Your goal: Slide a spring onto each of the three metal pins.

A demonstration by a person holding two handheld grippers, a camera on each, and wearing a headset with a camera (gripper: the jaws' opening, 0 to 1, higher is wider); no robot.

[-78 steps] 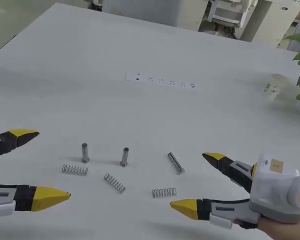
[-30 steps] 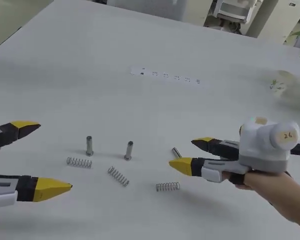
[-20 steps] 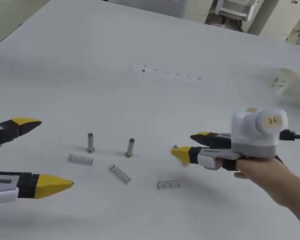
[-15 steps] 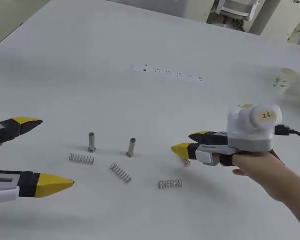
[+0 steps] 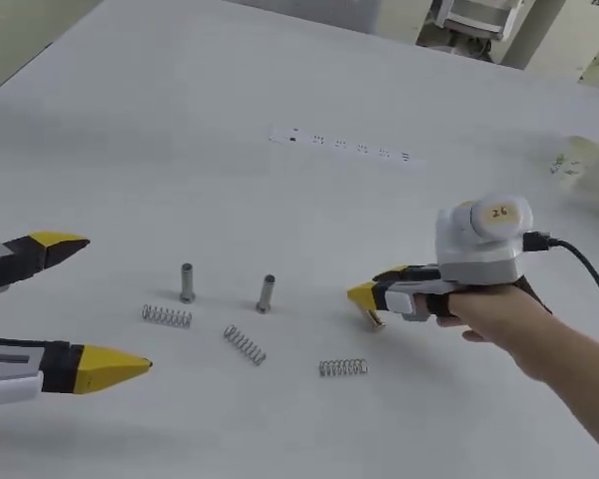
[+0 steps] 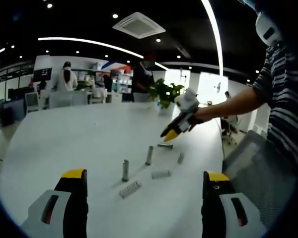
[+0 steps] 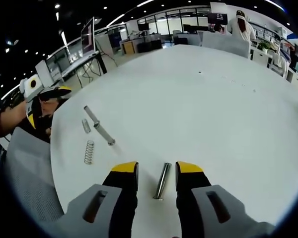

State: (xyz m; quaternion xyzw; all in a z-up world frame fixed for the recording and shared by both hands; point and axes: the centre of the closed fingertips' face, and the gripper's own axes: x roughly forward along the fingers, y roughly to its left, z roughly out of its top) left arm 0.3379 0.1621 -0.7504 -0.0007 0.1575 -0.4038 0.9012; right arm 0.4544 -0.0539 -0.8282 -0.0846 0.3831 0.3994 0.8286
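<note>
Right gripper view: gripper astride pin

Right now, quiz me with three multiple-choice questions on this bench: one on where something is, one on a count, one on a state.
1. Where is the lying metal pin?
A. between the jaws of the right gripper
B. held up in the air
C. leaning on another pin

2. How many springs lie on the table?
A. two
B. three
C. five

3. How are the other two pins?
A. upright and bare
B. upright, each wearing a spring
C. tipped over

Answers:
1 A, the right gripper view shows it flat between the open jaws.
2 B, three lie loose in the head view.
3 A, both stand with no spring on them.
</note>
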